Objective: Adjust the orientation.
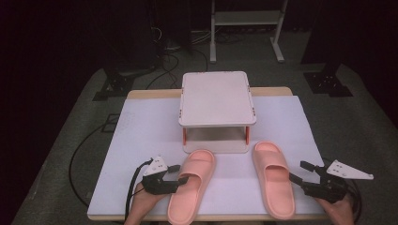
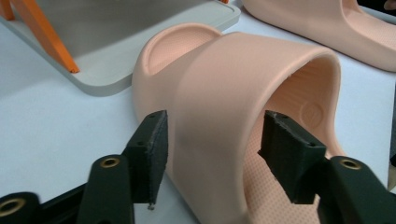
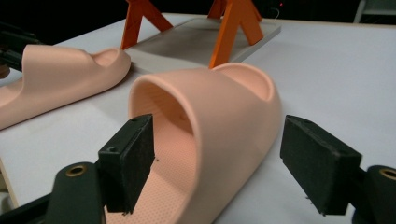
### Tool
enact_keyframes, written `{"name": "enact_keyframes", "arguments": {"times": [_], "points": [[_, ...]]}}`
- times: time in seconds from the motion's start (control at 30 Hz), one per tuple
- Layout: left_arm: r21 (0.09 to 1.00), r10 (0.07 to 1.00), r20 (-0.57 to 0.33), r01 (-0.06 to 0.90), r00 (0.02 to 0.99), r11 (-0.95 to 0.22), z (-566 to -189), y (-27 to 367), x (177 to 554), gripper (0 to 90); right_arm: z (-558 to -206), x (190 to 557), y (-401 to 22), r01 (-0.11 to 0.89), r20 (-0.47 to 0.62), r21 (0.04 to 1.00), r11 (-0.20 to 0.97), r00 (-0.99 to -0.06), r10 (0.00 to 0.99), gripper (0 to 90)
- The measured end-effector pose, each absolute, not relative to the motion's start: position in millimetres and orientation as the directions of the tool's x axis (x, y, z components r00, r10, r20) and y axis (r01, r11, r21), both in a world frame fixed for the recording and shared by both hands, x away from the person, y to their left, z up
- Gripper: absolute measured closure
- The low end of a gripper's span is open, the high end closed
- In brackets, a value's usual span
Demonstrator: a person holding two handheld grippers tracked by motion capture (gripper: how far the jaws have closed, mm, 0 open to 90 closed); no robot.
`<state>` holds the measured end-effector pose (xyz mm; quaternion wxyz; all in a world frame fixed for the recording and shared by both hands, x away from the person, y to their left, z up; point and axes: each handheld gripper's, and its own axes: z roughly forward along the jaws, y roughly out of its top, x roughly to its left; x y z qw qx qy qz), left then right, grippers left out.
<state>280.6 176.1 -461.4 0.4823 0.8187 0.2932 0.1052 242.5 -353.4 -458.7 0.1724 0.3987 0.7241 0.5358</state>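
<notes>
From above, I see both pink slippers lying lengthwise, toes toward the small white shelf (image 1: pixel 217 98): the left slipper (image 1: pixel 192 185) and right slipper (image 1: pixel 273 178), on a white-covered table (image 1: pixel 141 136) in a dark room. Along my left gripper (image 2: pixel 215 149), jaws gape astride the strap. Along my right gripper (image 3: pixel 219 163), likewise wide apart.

Table brightly lit, dark surroundings (soft focus, close views sharper).

The open claw (image 2: pixel 212 158) straddles the peach slipper's (image 2: pixel 243 93) strap.
</notes>
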Motion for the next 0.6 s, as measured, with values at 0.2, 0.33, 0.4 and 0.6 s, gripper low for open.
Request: {"name": "enact_keyframes", "arguments": {"times": [0.2,0.33,0.4,0.6], "points": [[0.847,0.585,-0.114,0.386,0.803,-0.365,-463,175,280,49.7,-464,251,-335,0.401,0.143,0.902,0.162,-0.63,0.763,33.0],[0.841,0.602,-0.089,0.384,0.794,-0.382,-464,173,280,52.3,-466,256,-328,0.404,0.118,0.894,0.193,-0.628,0.769,37.1],[0.842,0.608,-0.081,0.381,0.79,-0.381,-463,172,280,54.6,-468,258,-324,0.418,0.107,0.885,0.205,-0.61,0.785,39.8],[0.844,0.627,-0.077,0.386,0.775,-0.372,-464,172,279,59.6,-469,263,-321,0.426,0.072,0.878,0.219,-0.57,0.819,48.3]]}}
